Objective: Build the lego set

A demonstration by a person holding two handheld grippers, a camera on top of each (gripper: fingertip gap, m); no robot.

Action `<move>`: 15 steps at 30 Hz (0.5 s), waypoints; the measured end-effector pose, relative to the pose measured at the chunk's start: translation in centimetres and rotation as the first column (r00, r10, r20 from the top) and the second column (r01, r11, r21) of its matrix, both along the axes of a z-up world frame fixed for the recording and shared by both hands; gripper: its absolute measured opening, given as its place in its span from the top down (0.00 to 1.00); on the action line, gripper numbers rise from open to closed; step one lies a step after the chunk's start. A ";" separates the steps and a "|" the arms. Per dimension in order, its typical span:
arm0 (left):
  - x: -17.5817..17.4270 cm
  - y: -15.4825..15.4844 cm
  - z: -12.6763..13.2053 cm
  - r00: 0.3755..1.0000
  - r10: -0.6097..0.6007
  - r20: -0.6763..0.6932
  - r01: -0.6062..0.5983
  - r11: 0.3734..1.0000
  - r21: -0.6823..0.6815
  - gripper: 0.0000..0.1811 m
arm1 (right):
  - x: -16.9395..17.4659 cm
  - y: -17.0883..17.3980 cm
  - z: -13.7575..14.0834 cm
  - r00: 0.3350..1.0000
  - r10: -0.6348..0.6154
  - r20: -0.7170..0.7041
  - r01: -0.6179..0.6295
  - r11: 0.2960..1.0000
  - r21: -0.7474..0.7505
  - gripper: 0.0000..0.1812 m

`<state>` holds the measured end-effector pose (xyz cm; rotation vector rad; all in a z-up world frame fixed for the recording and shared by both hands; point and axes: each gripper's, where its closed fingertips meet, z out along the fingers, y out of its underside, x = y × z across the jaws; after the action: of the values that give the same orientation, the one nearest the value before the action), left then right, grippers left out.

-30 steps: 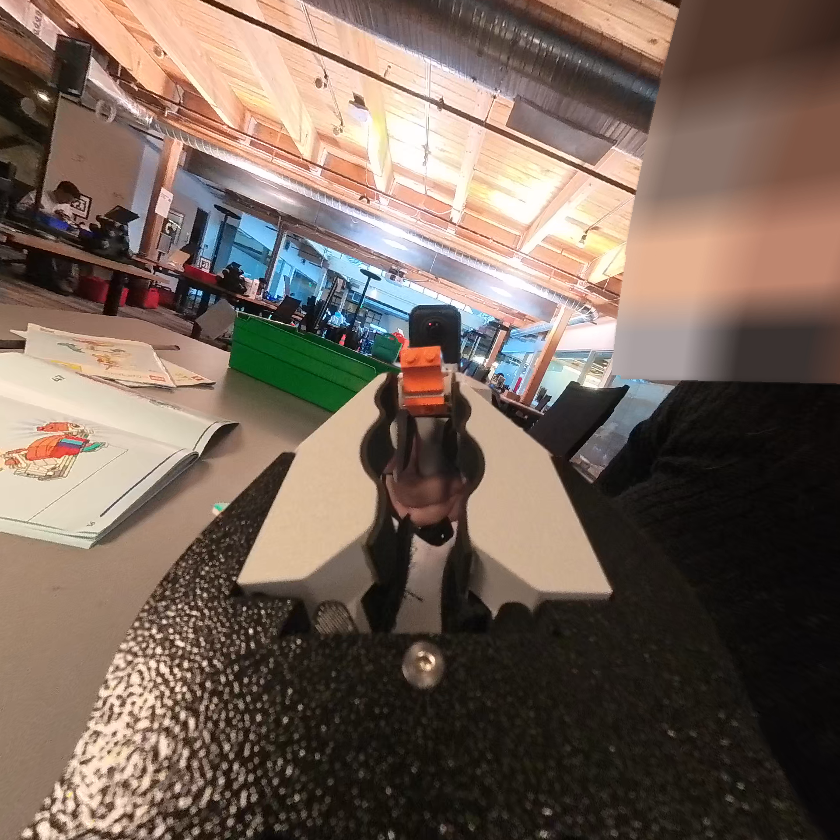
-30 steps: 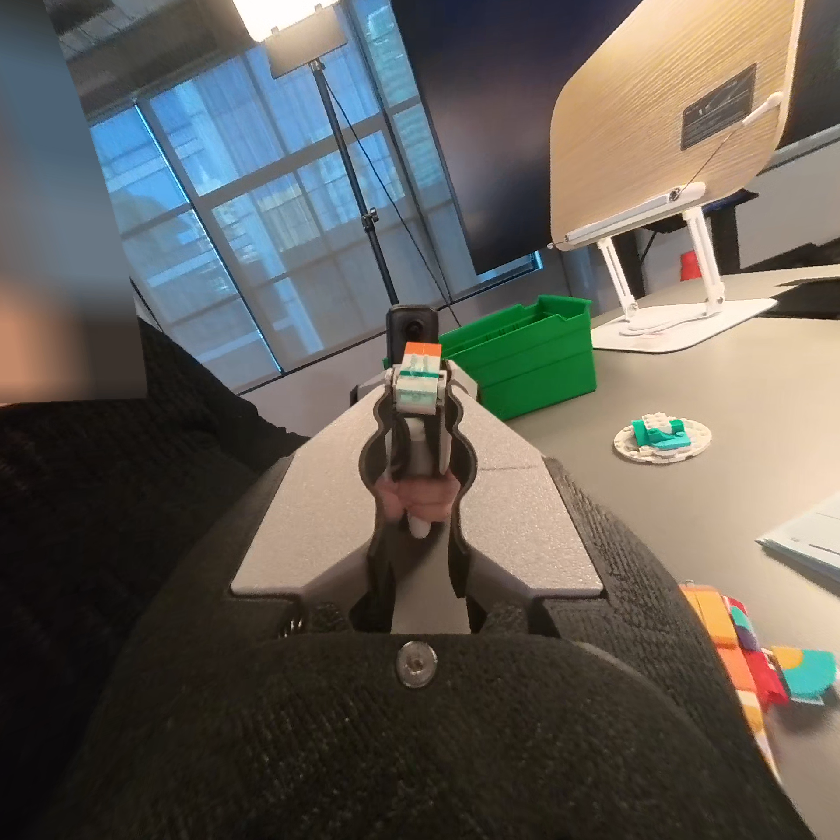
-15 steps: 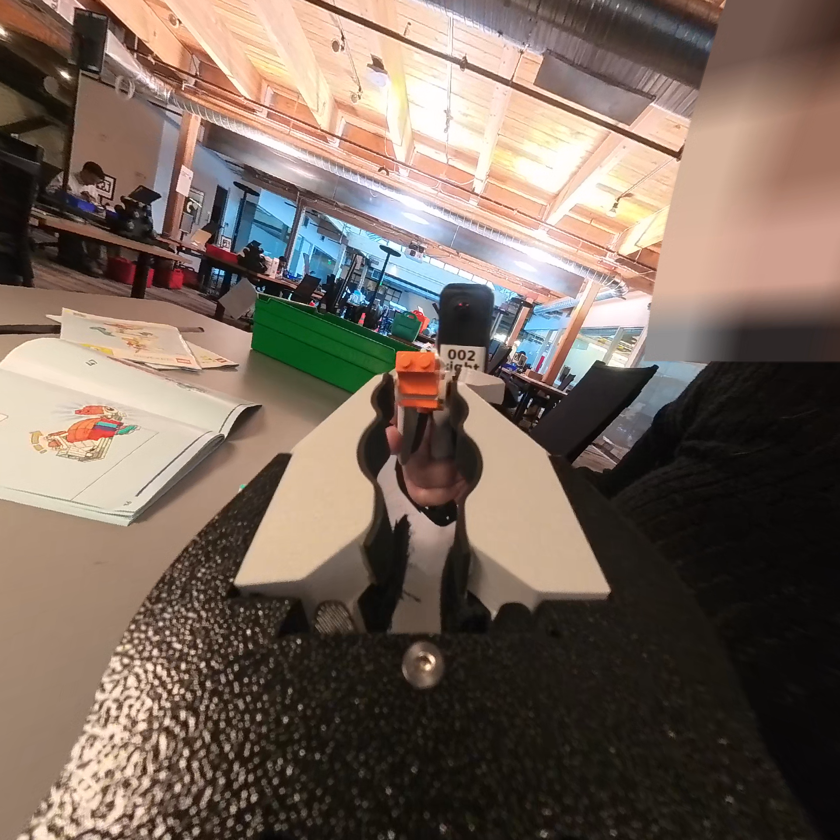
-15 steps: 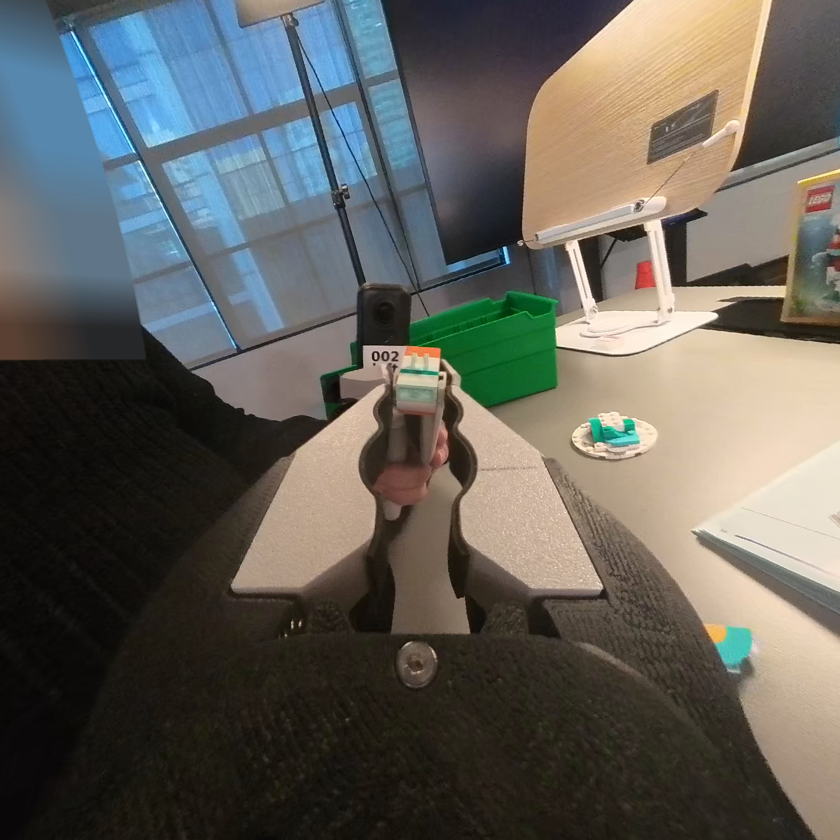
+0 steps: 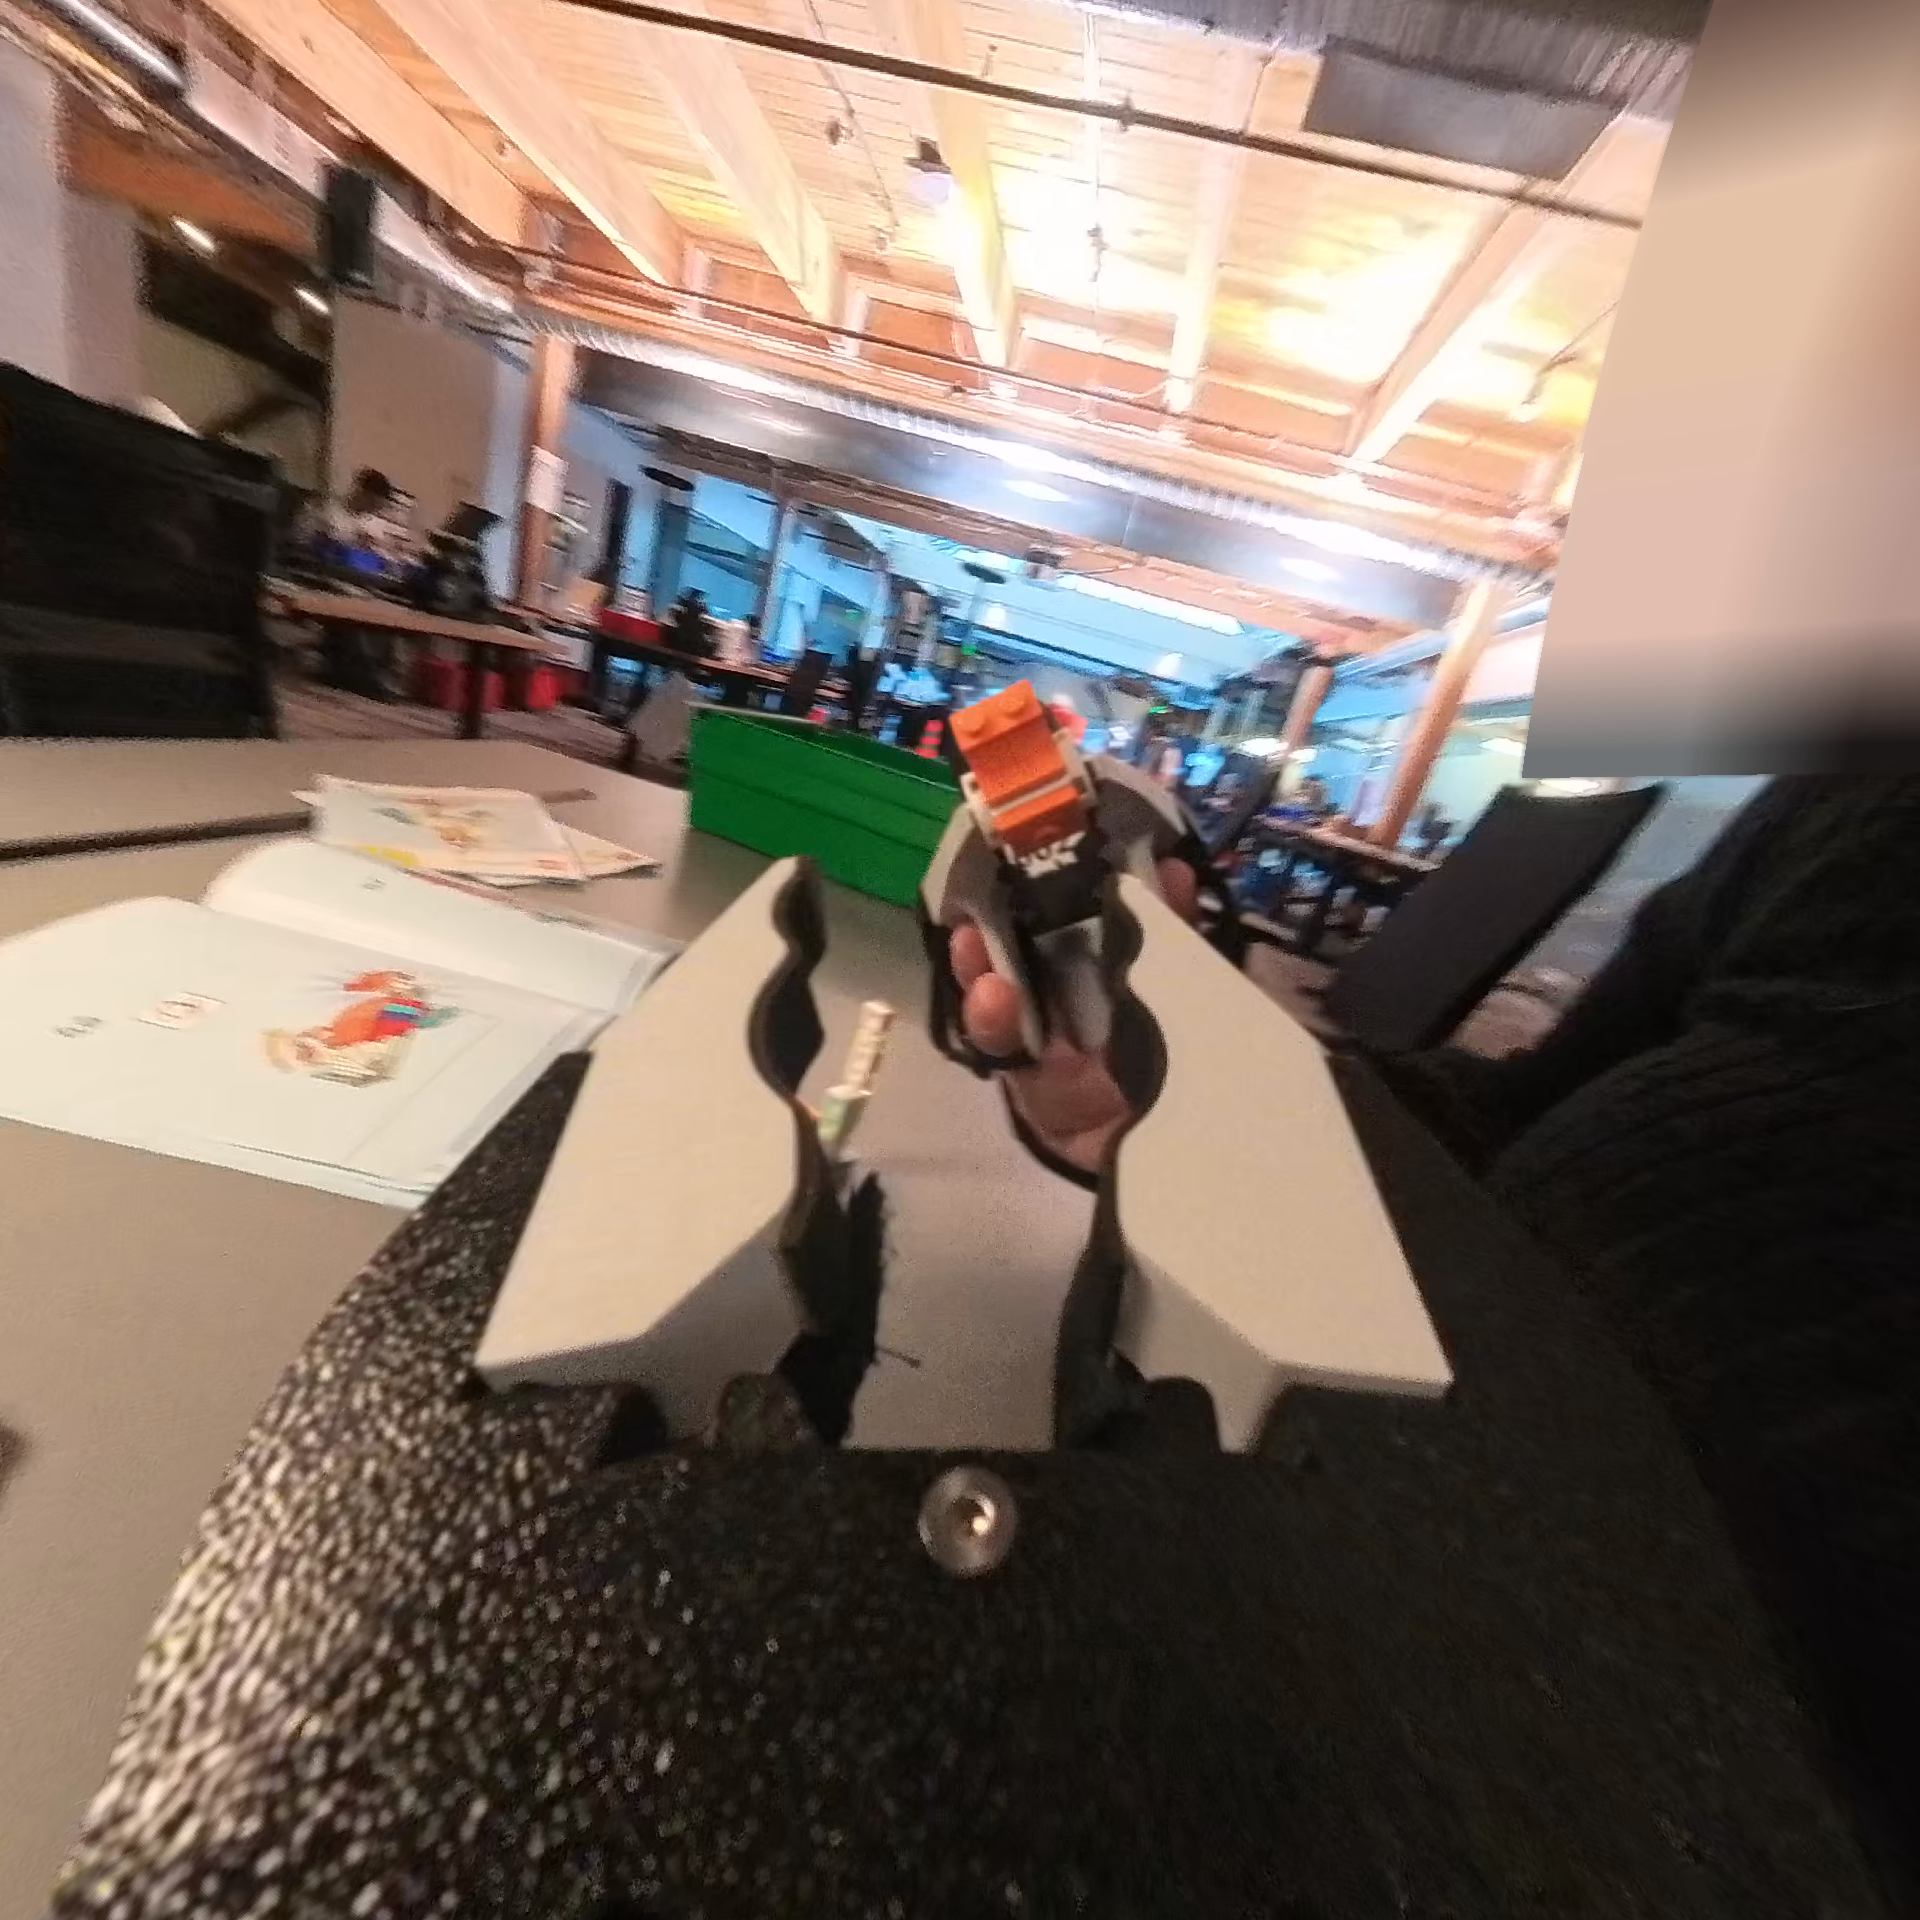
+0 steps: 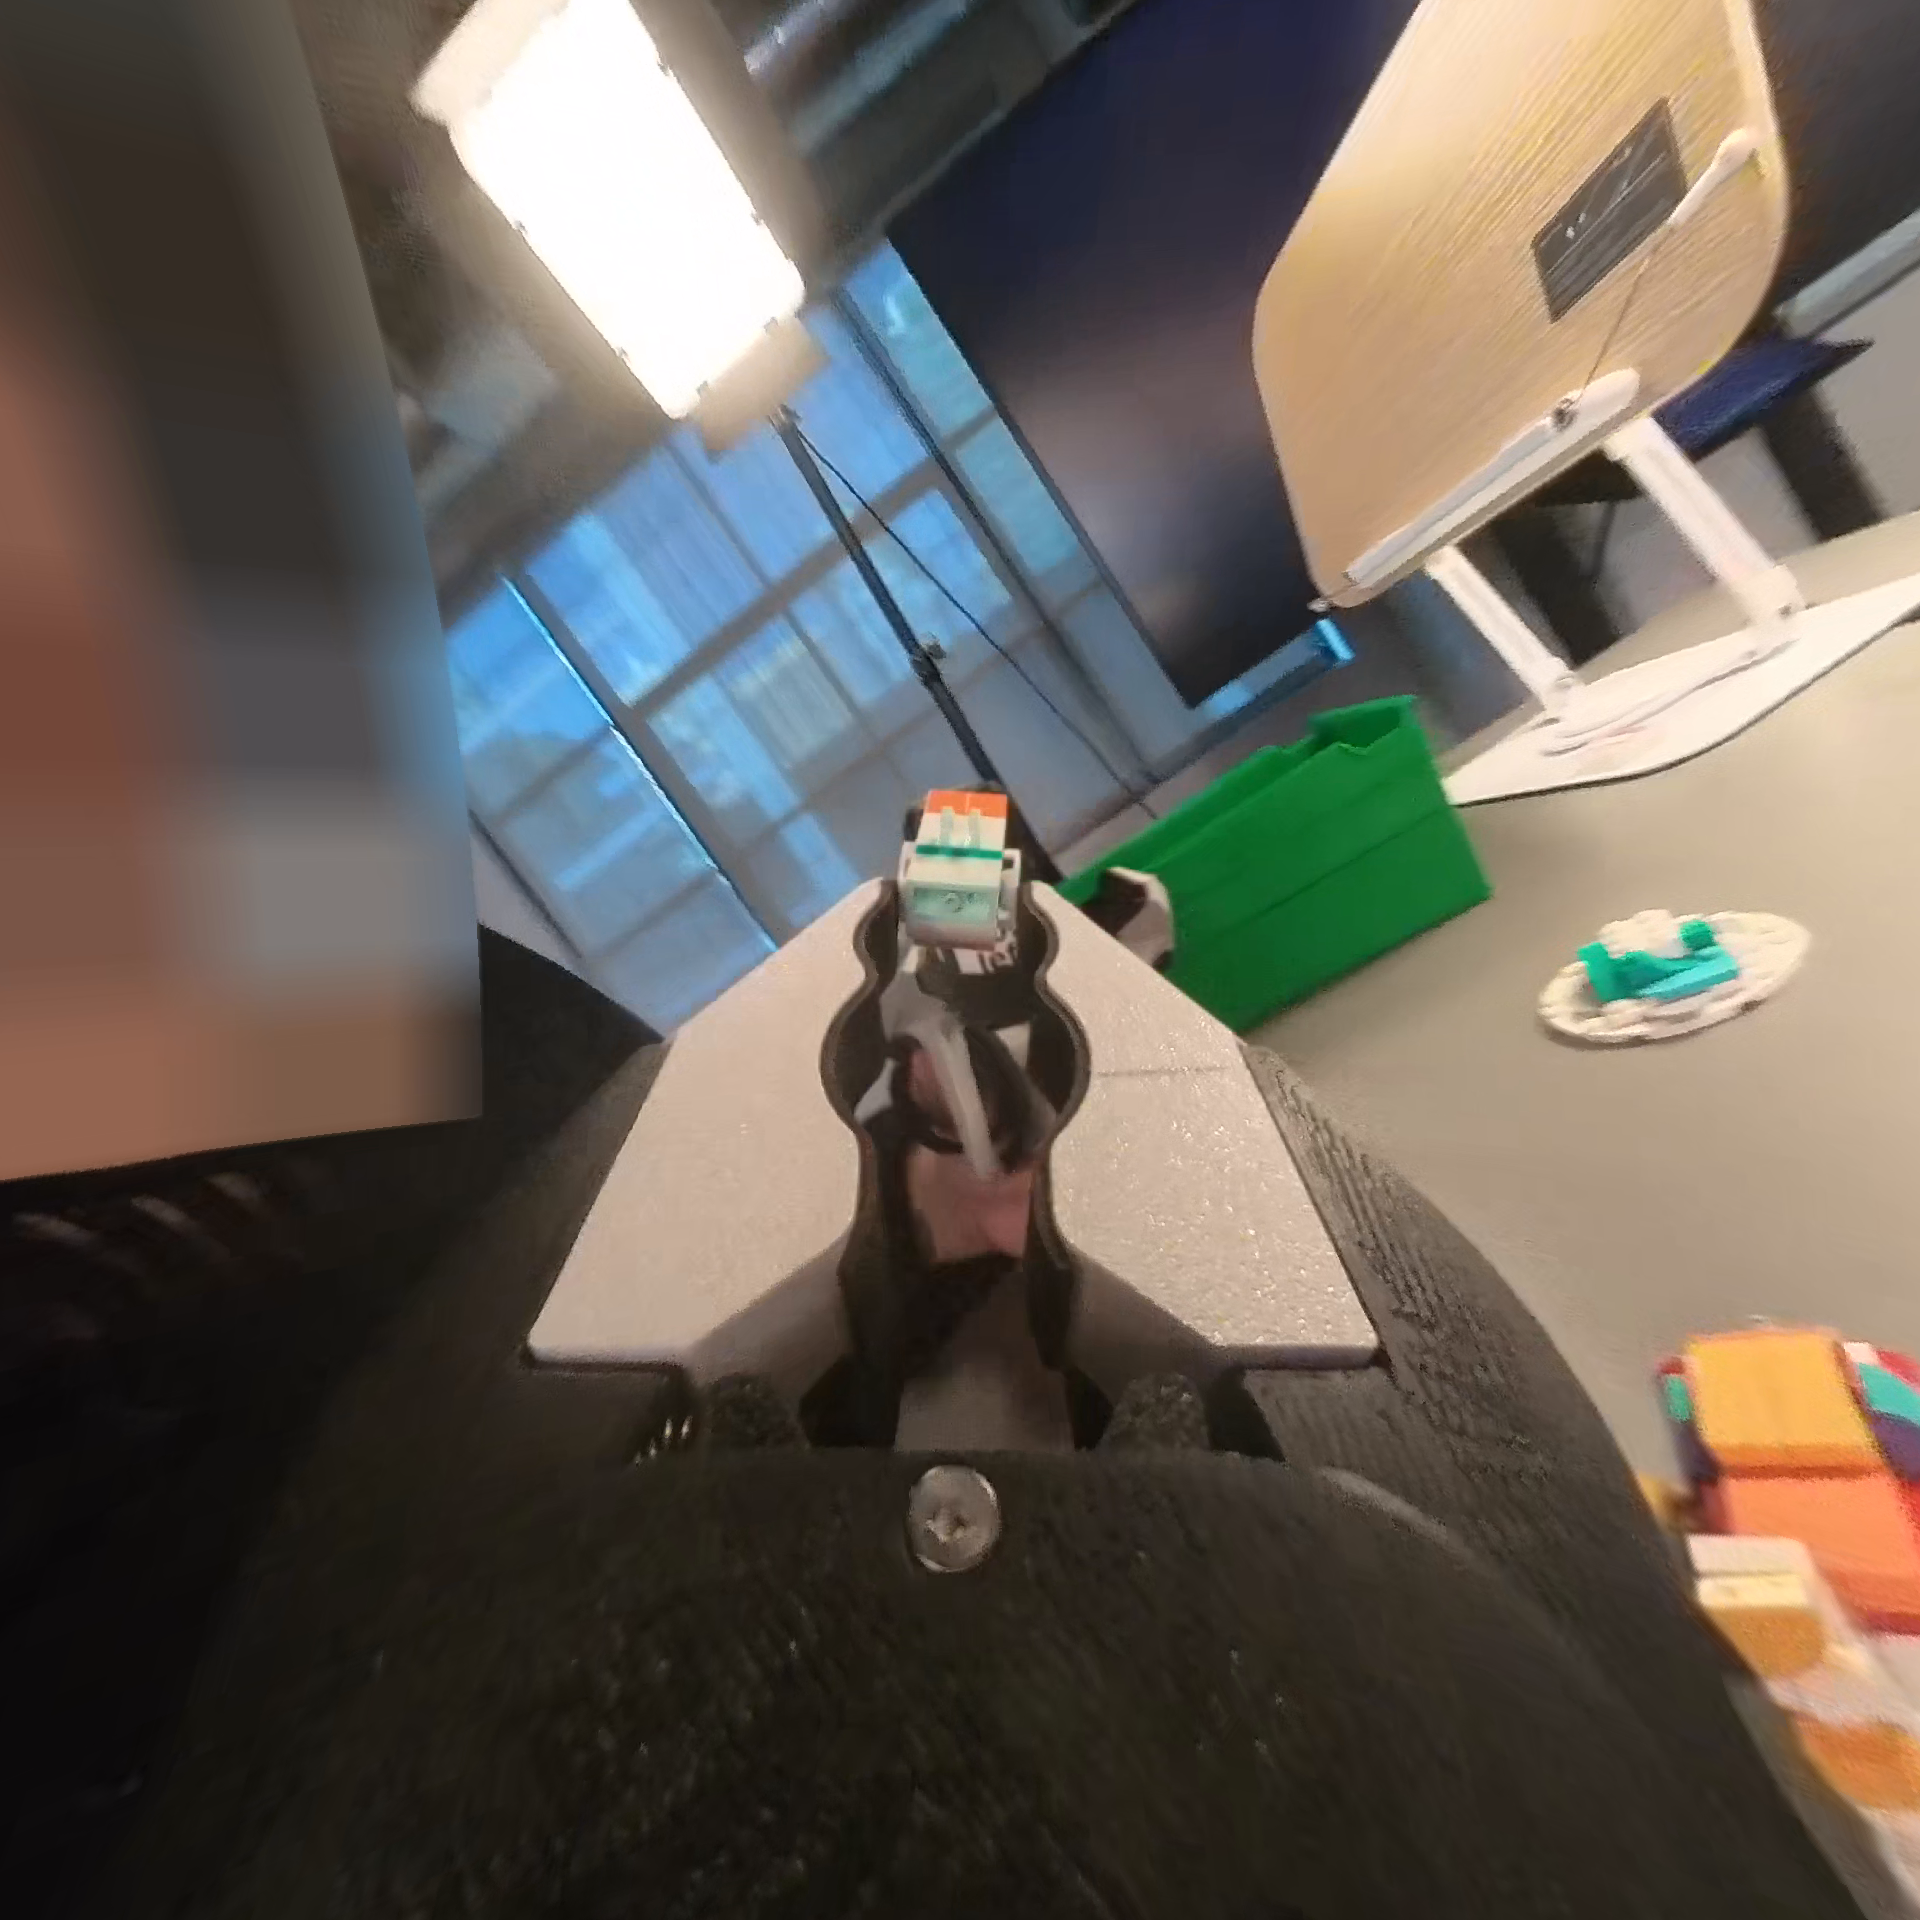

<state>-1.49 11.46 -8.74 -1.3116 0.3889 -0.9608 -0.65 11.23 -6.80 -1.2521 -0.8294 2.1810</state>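
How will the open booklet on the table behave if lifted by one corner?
The open booklet looks like thin paper, so it would probably sag, not stay flat. Its loose pages may flip shut. On the smooth grey table it would likely slide when pushed.

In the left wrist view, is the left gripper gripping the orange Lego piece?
No, the left gripper is open; the right gripper holds the orange Lego piece.
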 end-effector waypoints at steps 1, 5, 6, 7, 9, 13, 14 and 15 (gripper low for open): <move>-0.3 0.2 0.1 0.998 0.057 -0.039 -0.056 0.998 0.033 0.67 | 0.1 0.1 0.1 1.000 0.018 -0.012 -0.018 0.999 -0.042 0.89; -0.5 -0.1 0.8 0.931 0.274 -0.242 -0.207 0.941 0.269 0.59 | 0.0 0.1 0.0 0.999 0.050 -0.002 -0.050 0.993 -0.106 0.89; -0.4 -0.3 0.9 0.900 0.325 -0.289 -0.222 0.915 0.337 0.61 | -0.2 0.1 -0.2 0.998 0.054 0.013 -0.052 0.993 -0.110 0.89; -0.3 -0.6 1.0 0.866 0.375 -0.330 -0.232 0.886 0.401 0.63 | -0.3 0.1 -0.3 0.998 0.059 0.028 -0.056 0.992 -0.116 0.89; -0.1 -0.7 0.9 0.793 0.471 -0.386 -0.250 0.830 0.499 0.68 | -0.5 0.0 -0.8 0.995 0.072 0.063 -0.063 0.989 -0.132 0.89; 0.4 -0.6 0.2 0.689 0.559 -0.462 -0.245 0.779 0.577 0.72 | -1.0 -0.1 -1.8 0.987 0.116 0.114 -0.092 0.976 -0.198 0.89; 0.6 -0.6 0.0 0.676 0.565 -0.474 -0.236 0.775 0.586 0.73 | -1.1 -0.2 -2.0 0.984 0.130 0.123 -0.102 0.972 -0.212 0.89; 0.6 -0.6 -0.1 0.661 0.574 -0.482 -0.233 0.769 0.596 0.74 | -1.2 -0.3 -2.2 0.981 0.140 0.135 -0.108 0.969 -0.220 0.89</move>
<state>-0.88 10.90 -8.88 -1.1430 0.7639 0.0485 -1.83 10.94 -9.05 -1.5208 -0.7673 2.3484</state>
